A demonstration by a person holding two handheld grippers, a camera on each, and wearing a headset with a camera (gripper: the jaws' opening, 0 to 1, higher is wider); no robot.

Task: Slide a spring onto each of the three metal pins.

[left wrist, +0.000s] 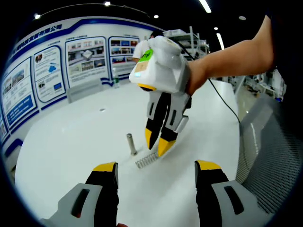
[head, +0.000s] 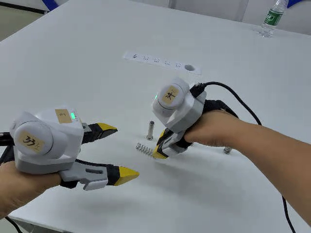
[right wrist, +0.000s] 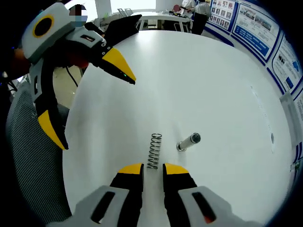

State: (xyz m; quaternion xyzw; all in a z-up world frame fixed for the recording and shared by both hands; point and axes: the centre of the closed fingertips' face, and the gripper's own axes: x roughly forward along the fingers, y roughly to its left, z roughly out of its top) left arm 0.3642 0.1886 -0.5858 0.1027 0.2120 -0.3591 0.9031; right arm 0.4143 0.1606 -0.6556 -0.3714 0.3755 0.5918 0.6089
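Observation:
A short metal pin (head: pixel 150 130) stands upright on the white table (head: pixel 73 63). Just in front of it a loose spring (head: pixel 144 148) lies flat. My right gripper (head: pixel 159 153) points down at the spring's right end. In the right gripper view the spring (right wrist: pixel 154 150) runs straight out from the gripper (right wrist: pixel 153 169), its near end between the narrowly open tips, and the pin (right wrist: pixel 188 141) is just to the right. My left gripper (head: pixel 119 151) hovers wide open and empty to the left. It faces the spring (left wrist: pixel 147 160), the pin (left wrist: pixel 131 144) and the right gripper (left wrist: pixel 157 142).
A white power strip (head: pixel 160 62) lies farther back and a water bottle (head: pixel 272 18) stands at the far right. A black cable (head: pixel 243 104) trails from the right gripper. A small coiled metal piece (head: pixel 227 150) peeks out behind the right hand. A mesh chair (left wrist: pixel 270 156) is beside the table.

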